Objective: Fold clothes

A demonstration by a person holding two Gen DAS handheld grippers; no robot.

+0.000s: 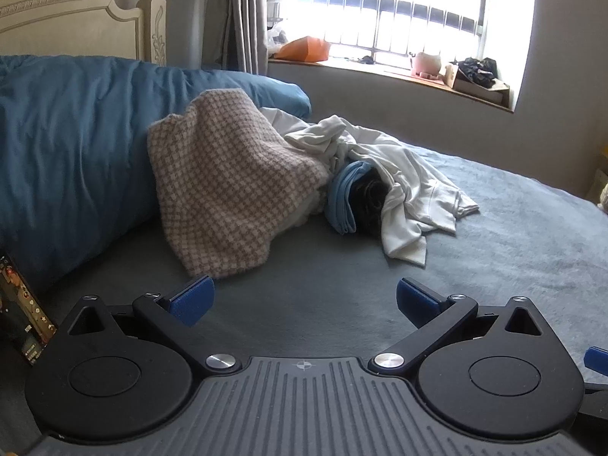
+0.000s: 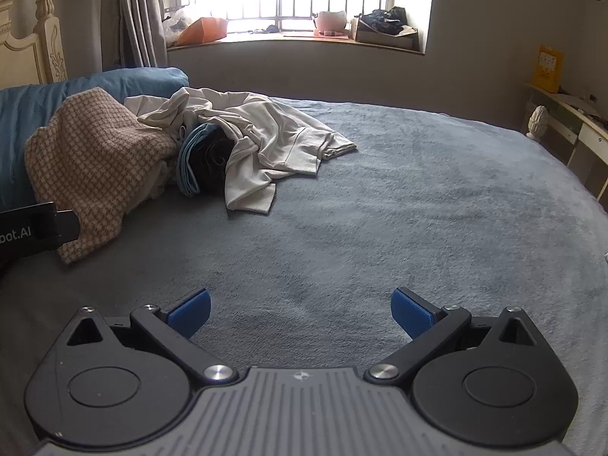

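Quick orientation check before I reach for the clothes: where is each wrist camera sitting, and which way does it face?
Left wrist: low over the grey bed cover, facing the checked garment and window; the open left gripper shows, with a phone screen at the left edge.
Right wrist: further right, facing the same window; the open right gripper shows, with the other gripper's black body at the left edge.
Shared: the white garment, light blue garment and blue duvet.
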